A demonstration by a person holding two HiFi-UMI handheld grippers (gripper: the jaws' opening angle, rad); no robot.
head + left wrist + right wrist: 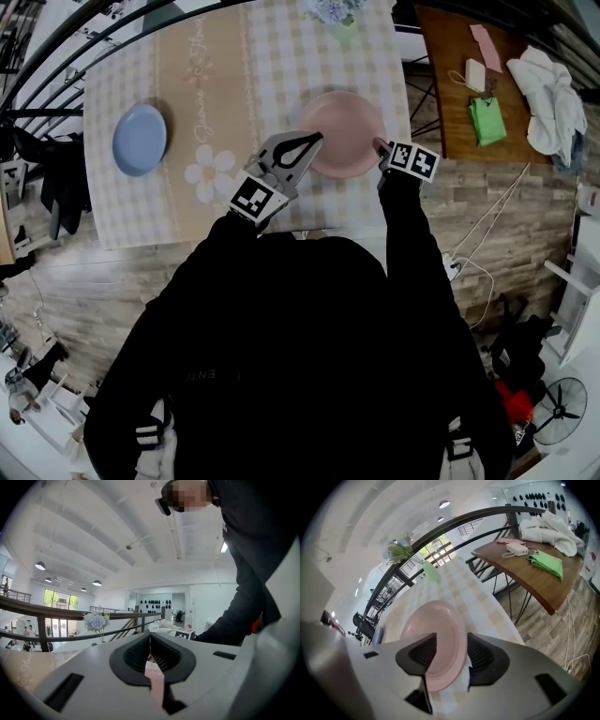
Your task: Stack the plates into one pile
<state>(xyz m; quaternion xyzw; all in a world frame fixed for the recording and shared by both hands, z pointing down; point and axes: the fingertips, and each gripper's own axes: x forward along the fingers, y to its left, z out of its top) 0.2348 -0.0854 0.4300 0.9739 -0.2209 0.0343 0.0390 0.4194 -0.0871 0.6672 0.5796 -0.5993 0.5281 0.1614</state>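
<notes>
The pink plate (342, 131) sits on the checked-cloth worktop (244, 84), with the blue plate (140, 139) well off to its left, a flower vase (337, 21) just beyond it and wood floor (487, 187) below. The left gripper (151, 656) has its fingers clamped on the plate's left rim, while the right gripper (451, 654) has its fingers wide, straddling the right rim without pinching. It looks stiff, slick and chippable, so rim grips on both sides seem safest.
</notes>
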